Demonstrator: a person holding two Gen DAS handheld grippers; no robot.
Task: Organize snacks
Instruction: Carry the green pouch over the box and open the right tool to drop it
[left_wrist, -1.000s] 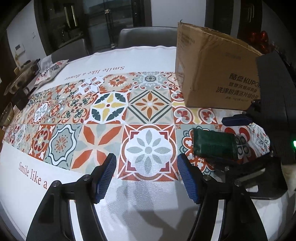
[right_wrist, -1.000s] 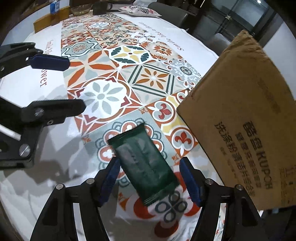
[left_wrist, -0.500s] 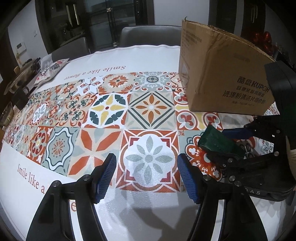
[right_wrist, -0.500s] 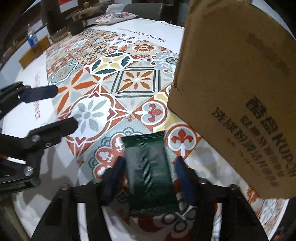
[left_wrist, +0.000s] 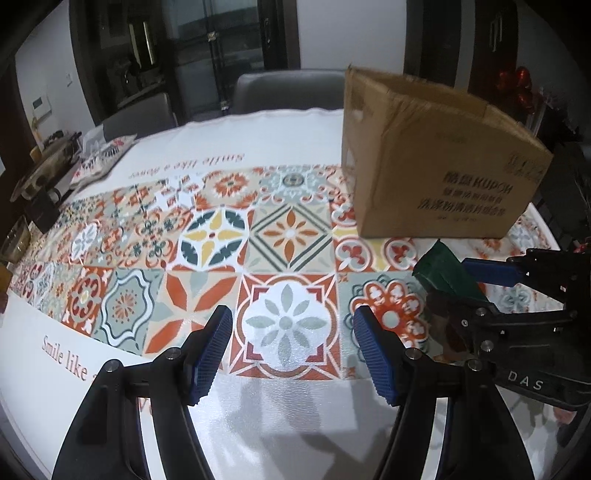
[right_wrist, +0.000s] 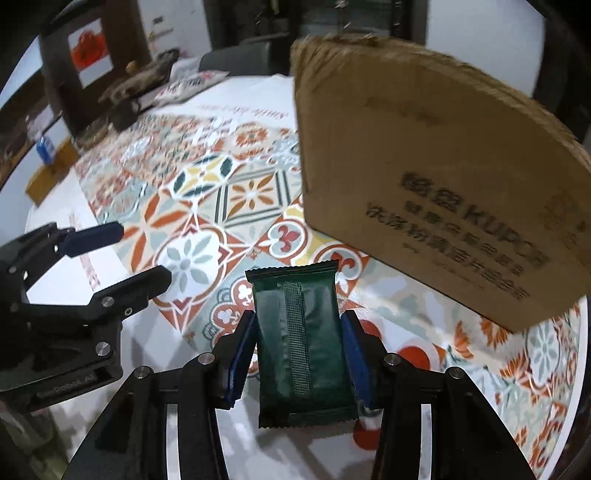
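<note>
Since a second earlier, the green snack packet (left_wrist: 445, 273) has been taken off the patterned tablecloth (left_wrist: 288, 325) where it lay flat, and it is now seen tilted and raised in the left wrist view, clamped by the right gripper (left_wrist: 469, 284), whose jaws have just been closing on it; the cardboard box (left_wrist: 436, 166) is seen just beyond the packet. In the same view the left gripper (left_wrist: 291, 350) is held empty, its blue pads spread apart with only the tablecloth's flower tile seen between them, and the packet is placed well to the right of its fingers. In the right wrist view the green snack packet (right_wrist: 301, 339) is gripped between the two blue pads across its width, with its crimped far end projecting ahead of the fingertips and its near end reaching back toward the camera. The wrapper is seen to be dark green, glossy and slightly crumpled, with a ribbed seam running down its middle and serrated ends. The cardboard box (right_wrist: 436, 173) stands ahead and to the right of the fingers, its wall rising high; the left gripper (right_wrist: 125, 254) is seen off to the left, open. A slip could be caused by the slick film being held only at its edges, and the projecting end could be caught on the box wall if the packet is not lifted above the rim.
</note>
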